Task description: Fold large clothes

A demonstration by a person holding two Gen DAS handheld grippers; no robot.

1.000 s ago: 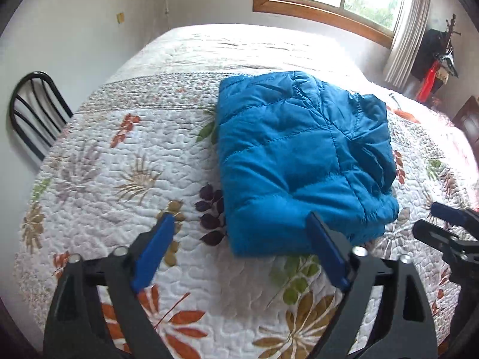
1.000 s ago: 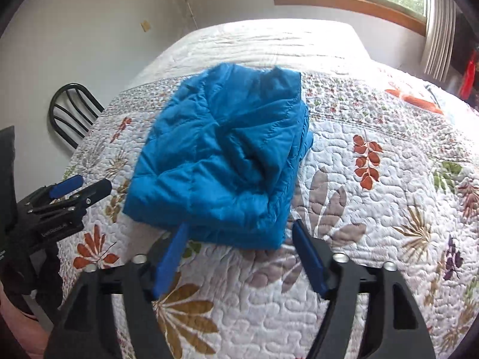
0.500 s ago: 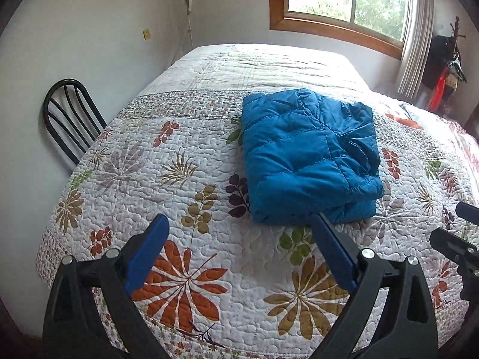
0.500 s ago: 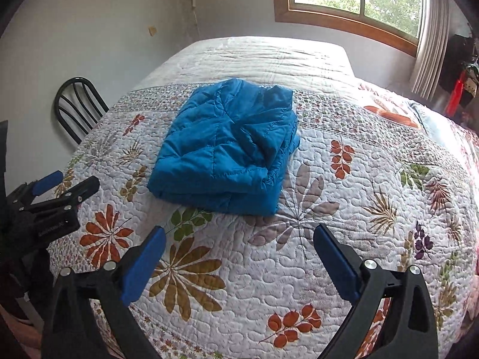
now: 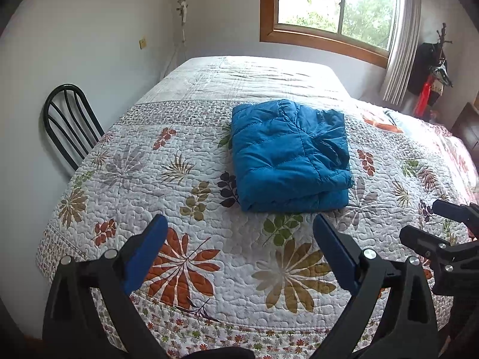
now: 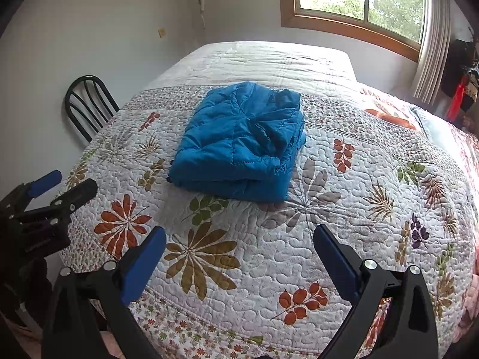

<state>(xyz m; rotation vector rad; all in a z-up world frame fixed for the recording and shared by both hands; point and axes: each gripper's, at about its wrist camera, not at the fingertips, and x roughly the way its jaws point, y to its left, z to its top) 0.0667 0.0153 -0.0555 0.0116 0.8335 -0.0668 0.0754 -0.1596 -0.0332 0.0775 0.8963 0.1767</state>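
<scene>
A blue quilted puffer jacket (image 5: 287,155) lies folded into a thick rectangle on the bed's floral quilt (image 5: 191,257); it also shows in the right wrist view (image 6: 242,143). My left gripper (image 5: 239,239) is open and empty, held back from the jacket above the bed's near edge. My right gripper (image 6: 239,248) is open and empty, also well short of the jacket. The right gripper shows at the right edge of the left wrist view (image 5: 440,224), and the left gripper shows at the left edge of the right wrist view (image 6: 63,185).
A black metal chair (image 5: 69,122) stands by the wall left of the bed. A window (image 5: 338,9) with a curtain (image 5: 401,39) is behind the bed. Dark and red items hang on a stand (image 5: 431,68) at the far right.
Both grippers have pulled back and up from the folded jacket, so it looks smaller and farther away. The jacket has stayed in place.
</scene>
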